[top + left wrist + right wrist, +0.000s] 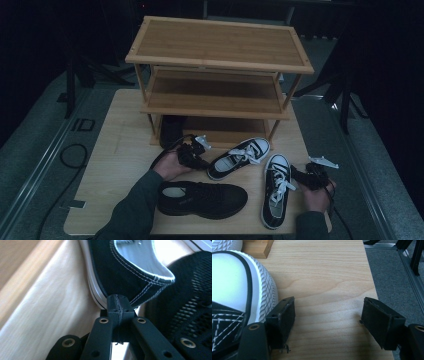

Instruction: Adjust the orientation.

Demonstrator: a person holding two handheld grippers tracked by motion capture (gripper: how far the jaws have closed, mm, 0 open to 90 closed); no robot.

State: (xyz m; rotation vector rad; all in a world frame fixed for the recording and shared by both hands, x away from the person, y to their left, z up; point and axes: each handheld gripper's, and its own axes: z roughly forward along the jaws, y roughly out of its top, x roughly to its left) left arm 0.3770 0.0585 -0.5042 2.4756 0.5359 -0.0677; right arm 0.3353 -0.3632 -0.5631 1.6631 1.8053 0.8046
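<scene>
Sneaker (130, 267) heel touches the pressed-together left gripper (117, 302); right gripper (327, 320) spread; no readable writing.

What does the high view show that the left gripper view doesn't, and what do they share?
High view alone: the bamboo shoe rack, the second black-and-white sneaker and the right gripper. Left gripper view alone: the left gripper with its jaws pressed together at the heel of a sneaker. Both: that black-and-white sneaker, the all-black shoe and the table.

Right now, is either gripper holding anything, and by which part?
The left gripper pinches the black canvas sneaker by its heel collar; the right gripper is open, empty.
</scene>
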